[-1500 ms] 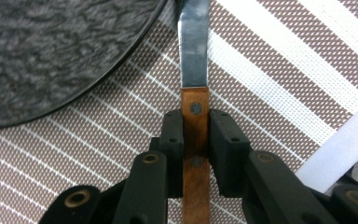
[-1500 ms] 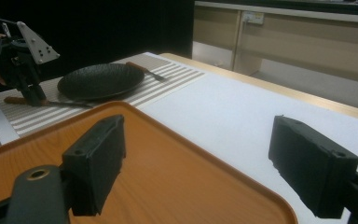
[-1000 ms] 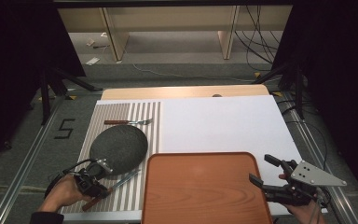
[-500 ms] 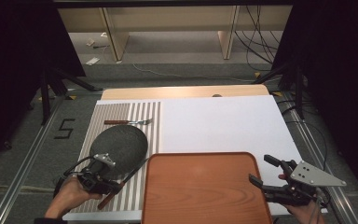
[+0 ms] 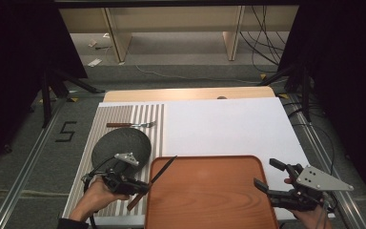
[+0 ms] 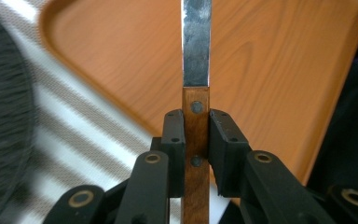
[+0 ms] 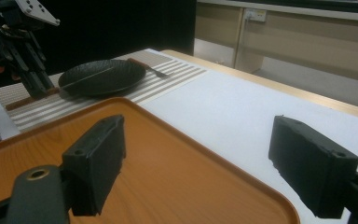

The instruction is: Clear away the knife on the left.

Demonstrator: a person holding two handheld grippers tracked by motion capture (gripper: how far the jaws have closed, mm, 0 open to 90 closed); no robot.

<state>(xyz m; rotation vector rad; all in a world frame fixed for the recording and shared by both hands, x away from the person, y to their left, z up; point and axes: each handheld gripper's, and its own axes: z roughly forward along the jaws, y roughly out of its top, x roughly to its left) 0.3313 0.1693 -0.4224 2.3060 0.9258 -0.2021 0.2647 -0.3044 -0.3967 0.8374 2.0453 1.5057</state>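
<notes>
Plate point(image 5: 120, 144) left of tray point(image 5: 209, 191), fork point(image 5: 131, 125) behind plate

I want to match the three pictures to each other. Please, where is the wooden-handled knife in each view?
High view: the knife is low and left of centre, held by the left tool, its blade over the left rim of the orange tray.
Left gripper view: centre, the handle clamped between the jaws, the blade pointing up.
Right gripper view: far left, its handle beside the dark plate.
Shared landmark: the orange tray.
</notes>
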